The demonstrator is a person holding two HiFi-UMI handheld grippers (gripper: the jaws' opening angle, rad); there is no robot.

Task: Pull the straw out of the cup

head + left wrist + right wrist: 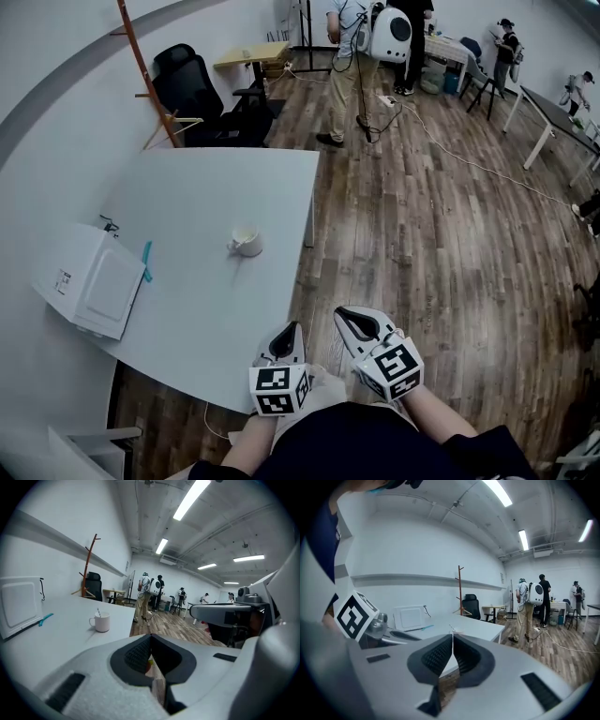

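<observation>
Tongs pressed together, empty
Left tongs (294, 327) and right tongs (340, 312) hover at the pale grey desk's (202, 187) edge; white ceramic cup (246, 240) well apart.

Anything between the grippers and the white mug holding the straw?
Nothing visible: only bare white table lies between the left gripper, the right gripper and the white mug; the white box sits aside, leftward.

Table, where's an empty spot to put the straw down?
The table is bare between the cup and its near edge, and behind the cup toward the black chair. The left side is crowded: a white box and a small teal item sit there.
</observation>
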